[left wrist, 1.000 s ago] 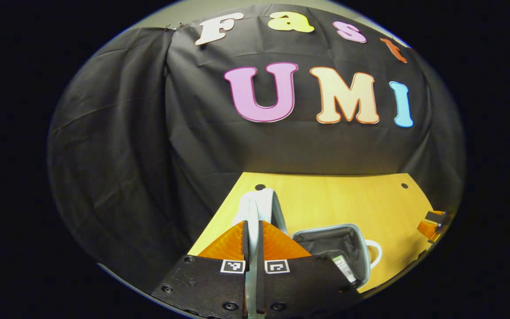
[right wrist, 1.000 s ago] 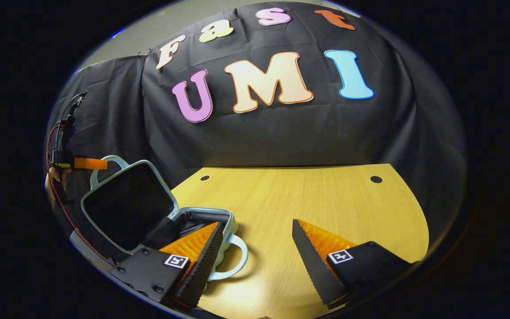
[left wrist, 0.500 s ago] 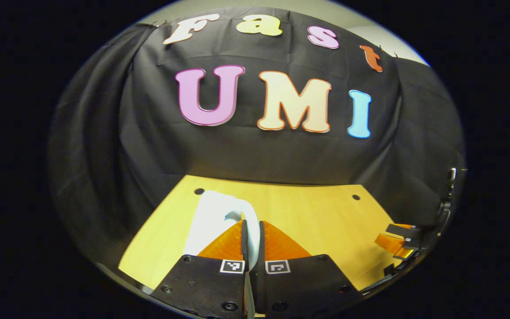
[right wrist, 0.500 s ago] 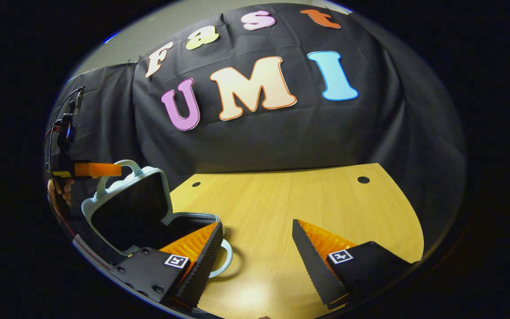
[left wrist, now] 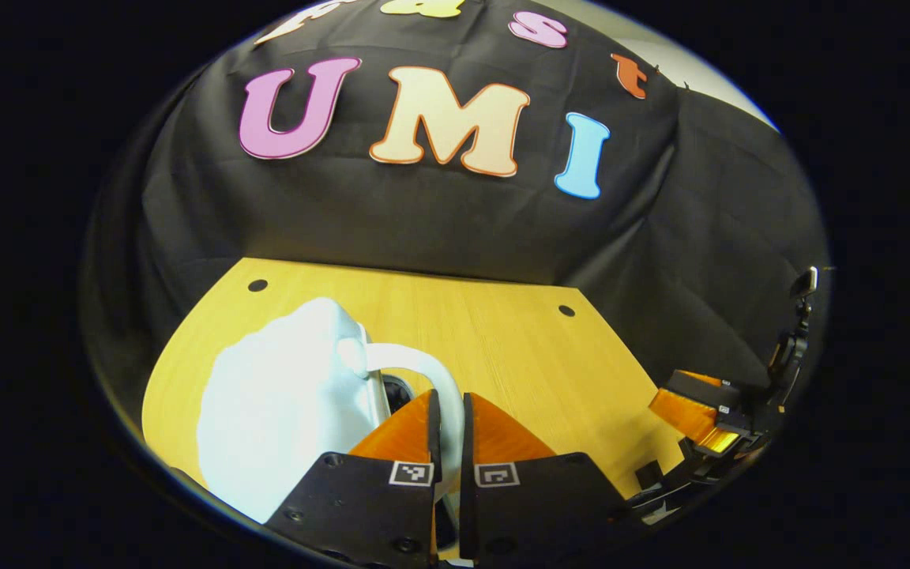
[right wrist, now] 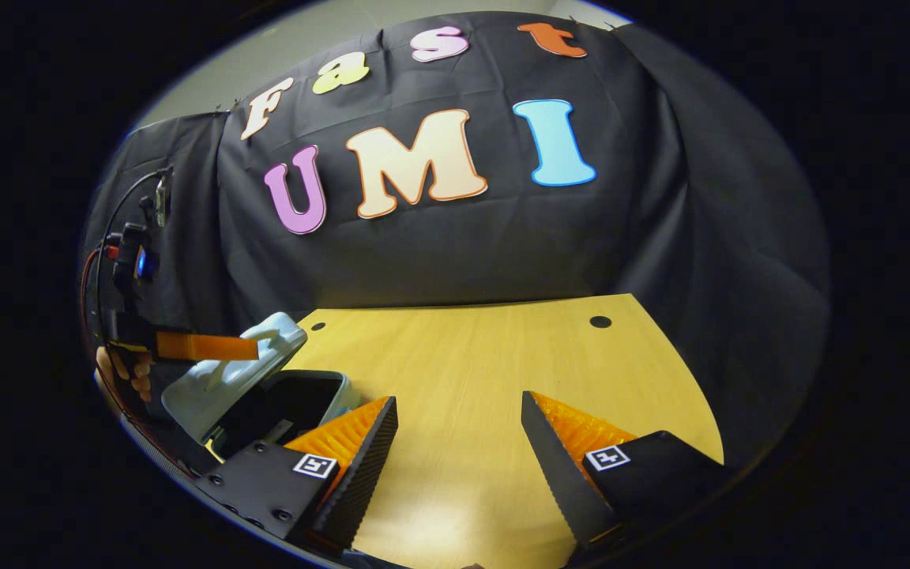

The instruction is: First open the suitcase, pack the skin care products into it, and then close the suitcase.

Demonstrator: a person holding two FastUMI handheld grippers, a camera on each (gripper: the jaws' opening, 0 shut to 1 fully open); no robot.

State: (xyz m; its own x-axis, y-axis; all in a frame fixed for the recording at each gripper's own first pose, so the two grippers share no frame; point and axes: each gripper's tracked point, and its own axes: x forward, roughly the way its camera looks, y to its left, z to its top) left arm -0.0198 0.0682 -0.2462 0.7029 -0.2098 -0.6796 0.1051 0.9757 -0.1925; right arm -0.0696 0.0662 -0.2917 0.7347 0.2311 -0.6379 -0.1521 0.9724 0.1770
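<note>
Suitcase: a small pale-blue hard case [right wrist: 222, 379] sits near the left edge of the wooden table [right wrist: 502, 371], its lid tilted partway down over the dark-lined lower shell [right wrist: 285, 403], a gap open between them in the right gripper view.

Lid handle: the pale loop [left wrist: 423, 375] on the lid's edge runs between the fingers of the left gripper [left wrist: 447, 411], which are nearly closed on it, both pressing the loop.

Contents: something pale lies inside the shell, too small to identify; whether all the skin care products are packed cannot be told from here.

Progress: judging by the lid's angle and the bare tabletop, opening and packing look finished and the closing step is in hand; left to do is bringing the lid flat onto the shell and, if there is a latch or zip, securing it.

Left gripper: seen from the right gripper view it reaches in from the left [right wrist: 253, 346], held by a person's hand [right wrist: 127, 375], meeting the lid at its raised edge.

Right gripper: its fingers stand wide apart and hold nothing [right wrist: 459, 403]; it hovers low over the table just right of the shell, its left finger overlapping the shell's rim in its own view; contact cannot be told.

Wall: black cloth hangs behind the table.
</note>
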